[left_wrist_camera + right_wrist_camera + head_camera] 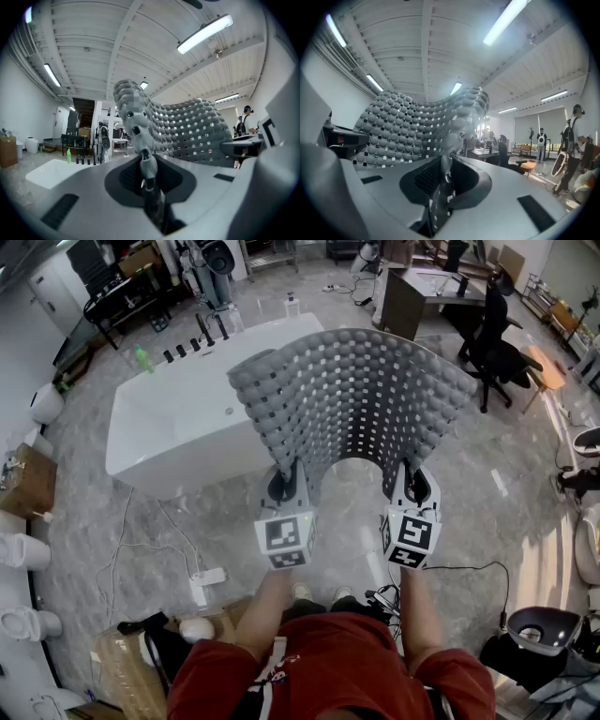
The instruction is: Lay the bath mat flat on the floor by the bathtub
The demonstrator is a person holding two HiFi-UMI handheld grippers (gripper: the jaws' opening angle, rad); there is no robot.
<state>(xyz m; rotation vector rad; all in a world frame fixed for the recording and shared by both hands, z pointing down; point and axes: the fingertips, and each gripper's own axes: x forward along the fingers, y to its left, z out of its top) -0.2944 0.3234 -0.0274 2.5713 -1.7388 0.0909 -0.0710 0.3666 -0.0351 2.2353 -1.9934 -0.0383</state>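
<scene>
Grey perforated bath mat (352,395) held aloft, arched above the floor (506,465) beside the bathtub (169,427). Its 2 near corners are pinched, probably to keep it spread for lowering. Left gripper (286,479) fingers clamp the left corner edge, right gripper (412,482) fingers the right. The mat extends away from both.

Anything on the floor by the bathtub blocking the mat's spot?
A white power strip lies on the grey marble floor before the white bathtub; the held grey perforated mat hides the floor alongside.
</scene>
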